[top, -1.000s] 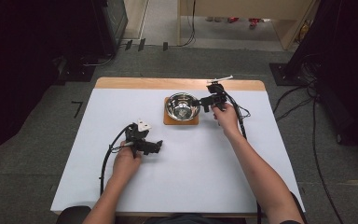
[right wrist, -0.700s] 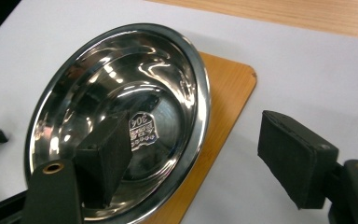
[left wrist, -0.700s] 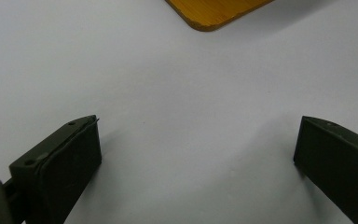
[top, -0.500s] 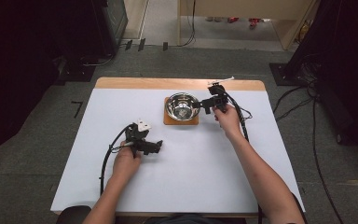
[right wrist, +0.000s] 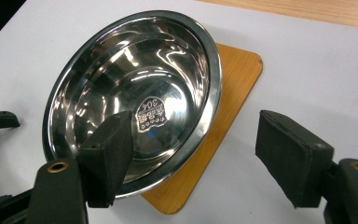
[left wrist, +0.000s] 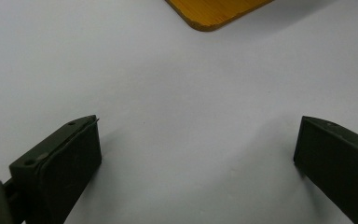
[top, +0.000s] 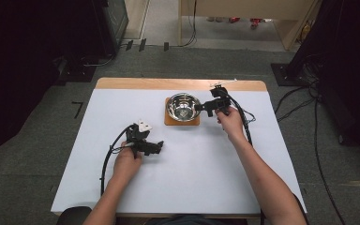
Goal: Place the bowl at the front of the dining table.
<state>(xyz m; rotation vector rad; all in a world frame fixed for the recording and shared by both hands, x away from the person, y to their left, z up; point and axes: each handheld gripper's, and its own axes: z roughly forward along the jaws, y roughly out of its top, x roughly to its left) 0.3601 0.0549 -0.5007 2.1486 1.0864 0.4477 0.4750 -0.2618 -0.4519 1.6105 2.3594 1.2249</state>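
Both pairs of jaws stand apart with nothing pinched between them. On our right gripper [right wrist: 193,158] we see 1 black jaw hanging over the inside of the stainless-steel bowl [right wrist: 135,100] near its closer rim, while the other jaw sits outside the rim above the white table [right wrist: 317,70] — the rim lies in the gap, and we cannot tell whether the inner pad touches the metal. That bowl rests on a square wooden board [right wrist: 235,79], covering most of it and leaving 1 rounded corner and an edge bare; a stamped mark sits at the bottom of the bowl.

From the high view, bowl [top: 183,107] and board [top: 169,121] lie toward the far edge of the table [top: 262,154], a little right of centre, with our right gripper [top: 203,107] just beside the bowl's right side.

Our left gripper [top: 160,146] lies nearer us on the left half, well apart from the bowl. Its own camera shows its 2 jaws spread wide over bare white table — left gripper [left wrist: 196,154] released — with a corner of the wooden board [left wrist: 214,11] ahead.
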